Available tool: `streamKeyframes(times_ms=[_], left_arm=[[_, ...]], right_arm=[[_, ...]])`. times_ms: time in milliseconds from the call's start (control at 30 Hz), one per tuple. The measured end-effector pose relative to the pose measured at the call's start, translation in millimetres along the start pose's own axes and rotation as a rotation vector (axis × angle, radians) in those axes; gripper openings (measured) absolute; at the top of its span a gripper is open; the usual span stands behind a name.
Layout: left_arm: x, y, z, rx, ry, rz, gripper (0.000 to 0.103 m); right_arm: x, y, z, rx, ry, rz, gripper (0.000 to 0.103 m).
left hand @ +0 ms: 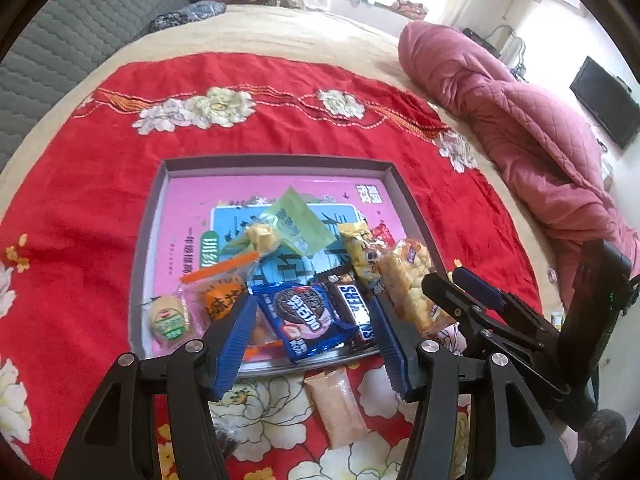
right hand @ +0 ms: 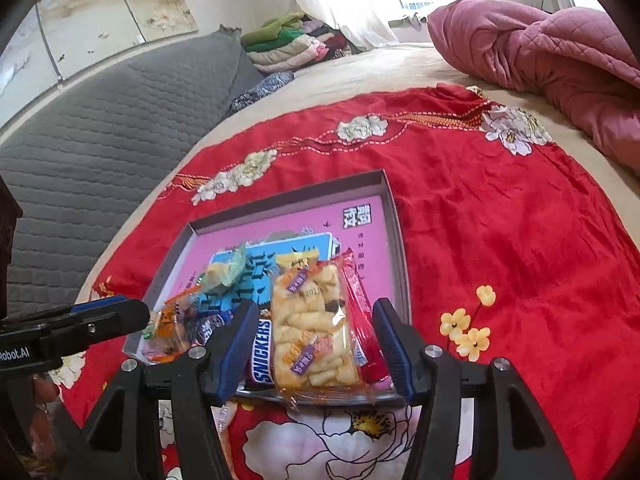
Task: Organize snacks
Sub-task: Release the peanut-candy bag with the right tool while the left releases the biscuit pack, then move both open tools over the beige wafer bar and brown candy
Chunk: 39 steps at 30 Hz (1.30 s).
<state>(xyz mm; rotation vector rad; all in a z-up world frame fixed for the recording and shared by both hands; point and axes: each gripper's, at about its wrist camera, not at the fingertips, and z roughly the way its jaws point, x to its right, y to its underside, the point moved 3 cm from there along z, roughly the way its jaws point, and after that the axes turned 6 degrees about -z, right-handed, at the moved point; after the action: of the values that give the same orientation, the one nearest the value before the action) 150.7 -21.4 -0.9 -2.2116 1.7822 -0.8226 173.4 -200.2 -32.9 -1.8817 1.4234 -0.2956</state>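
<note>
**Left wrist view: loose pile at the tray's near rim**

The left hand-held gripper (left hand: 314, 336) hangs with jaws apart over the Oreo pack (left hand: 306, 314), gripping nothing. The right hand-held gripper (right hand: 316, 344) also stands apart, straddling the rice-cracker bag (right hand: 314, 332) without pinching it.

Most snacks lie heaped in the tray (left hand: 280, 162) on the bed; one pale packet (left hand: 338, 408) lies outside on the red cloth (left hand: 80, 184).

Risks, as I judge them: overlapping wrappers could make a grasp drag a neighbour over the low rim, and slick foil may slip.

Readable: "SNICKERS" on the bar (right hand: 263, 350), mirrored "OREO", and "Robot.AI" on a gripper.
</note>
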Motion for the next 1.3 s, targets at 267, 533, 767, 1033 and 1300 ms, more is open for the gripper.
streamKeyframes(times_ms=[267,533,767,1033,1300], left_arm=[[-27.2,8.7,-25.5,0.007,-0.047,-0.011,0.061],[-57.6,29.4,-32.5,-0.021,-0.086,-0.042,0.061],[-62.7,58.2,-22.5,-0.078,-0.118,0.024,0.061],[-69.0,76.1,-12.7,-0.113,-0.129,0.023,0.061],[-74.1,88.2,1.1,-0.158,-0.129,0.019,0.061]], right_arm=[[-8.8,-1.5,-15.7,0.046,-0.033,-0.006,0.063],[-22.2,10.7,-35.7,0.07,-0.063,-0.002,0.067],[-35.0,26.2,-39.6,0.042,-0.048,-0.018,0.068],[-58.7,42.6,-33.9,-0.007,-0.056,-0.088,0.068],[-80.9,60.0,-19.1,-0.084,-0.075,-0.17,0.068]])
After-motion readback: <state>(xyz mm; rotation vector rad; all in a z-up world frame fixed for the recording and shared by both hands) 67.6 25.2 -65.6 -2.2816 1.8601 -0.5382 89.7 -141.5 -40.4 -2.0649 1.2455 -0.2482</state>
